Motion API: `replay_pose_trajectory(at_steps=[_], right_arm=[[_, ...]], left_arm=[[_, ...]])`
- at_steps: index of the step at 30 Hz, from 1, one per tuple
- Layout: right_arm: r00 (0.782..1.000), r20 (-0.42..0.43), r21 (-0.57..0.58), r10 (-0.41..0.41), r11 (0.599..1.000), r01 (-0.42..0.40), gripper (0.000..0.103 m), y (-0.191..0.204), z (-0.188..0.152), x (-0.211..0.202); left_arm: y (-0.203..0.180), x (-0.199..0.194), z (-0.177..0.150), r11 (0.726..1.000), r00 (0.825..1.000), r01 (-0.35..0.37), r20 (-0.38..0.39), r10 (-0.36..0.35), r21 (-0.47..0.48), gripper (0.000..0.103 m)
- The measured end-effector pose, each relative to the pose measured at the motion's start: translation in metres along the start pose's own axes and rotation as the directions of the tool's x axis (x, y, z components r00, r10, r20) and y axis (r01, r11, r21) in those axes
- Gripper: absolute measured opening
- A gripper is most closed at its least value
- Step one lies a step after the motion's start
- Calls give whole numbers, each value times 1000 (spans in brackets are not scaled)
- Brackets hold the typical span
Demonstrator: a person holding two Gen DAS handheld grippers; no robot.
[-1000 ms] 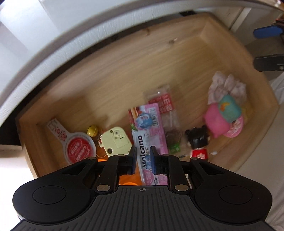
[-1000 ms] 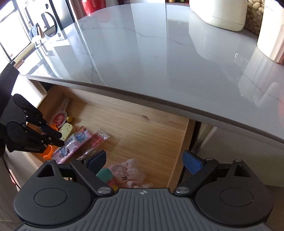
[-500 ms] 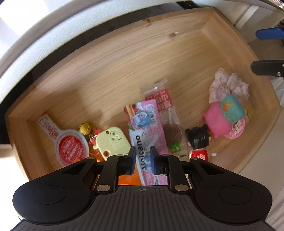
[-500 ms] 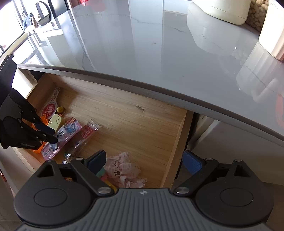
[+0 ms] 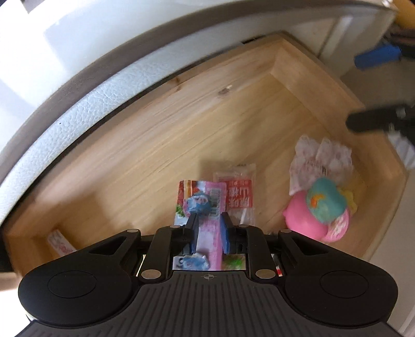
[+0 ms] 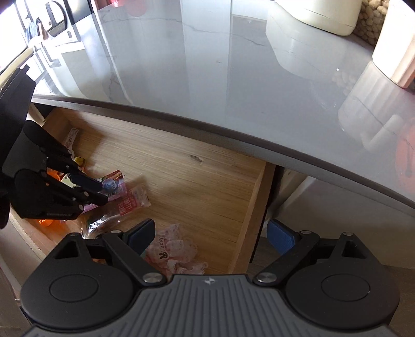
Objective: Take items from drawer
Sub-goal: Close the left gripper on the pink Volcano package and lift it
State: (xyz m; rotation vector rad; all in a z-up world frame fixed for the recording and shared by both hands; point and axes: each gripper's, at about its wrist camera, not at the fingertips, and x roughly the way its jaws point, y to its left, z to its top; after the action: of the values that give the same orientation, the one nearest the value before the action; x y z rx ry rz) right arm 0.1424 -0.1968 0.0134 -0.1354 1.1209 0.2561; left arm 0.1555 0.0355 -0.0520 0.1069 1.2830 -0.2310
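The wooden drawer (image 5: 155, 145) stands pulled out under the grey tabletop (image 6: 233, 64). My left gripper (image 5: 209, 230) is shut on a pink snack packet (image 5: 207, 204), which bends between the blue pads. From the right wrist view the left gripper (image 6: 90, 191) pinches the same pink packet (image 6: 114, 186) over the drawer's left half. A red-and-clear packet (image 5: 238, 191) lies just right of it. My right gripper (image 6: 211, 234) is open over the drawer's right end, above a pink frilly cloth (image 6: 176, 248), holding nothing.
A pink plush toy (image 5: 303, 220) with a teal piece (image 5: 324, 202) sits beside the frilly cloth (image 5: 319, 160) at the drawer's right. A red-and-white paddle (image 6: 71, 137) and a gold bell (image 6: 79, 160) lie at the left. White containers (image 6: 319, 15) stand on the tabletop.
My left gripper has dropped lower and further into the drawer and now pinches the pink packet, which has bent. The right gripper stays open and has shifted slightly.
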Motion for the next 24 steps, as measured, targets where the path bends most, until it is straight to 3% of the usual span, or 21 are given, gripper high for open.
replay_pose_trajectory(at_steps=[4,9,16,20,24], right_arm=[[1000,10,8,8,1000,-8,94,-3,-2,-2],[1000,10,16,17,1000,-18,94,-2,-1,-3],[1000,7,14,19,1000,-19,94,-2,-2,-5],[1000,1,26,20,999,-20,94,0,-1,-3],[1000,-1,19,20,1000,-20,94,3,0,0]], left_arm=[[-1,-14,-17,993,998,-66,18,65,96,22],[6,-3,-19,996,998,-60,-6,61,70,22],[9,1,-5,999,999,46,9,-47,13,20],[7,0,-1,997,997,71,10,-71,19,33],[15,-5,6,994,994,107,24,-106,-32,33]])
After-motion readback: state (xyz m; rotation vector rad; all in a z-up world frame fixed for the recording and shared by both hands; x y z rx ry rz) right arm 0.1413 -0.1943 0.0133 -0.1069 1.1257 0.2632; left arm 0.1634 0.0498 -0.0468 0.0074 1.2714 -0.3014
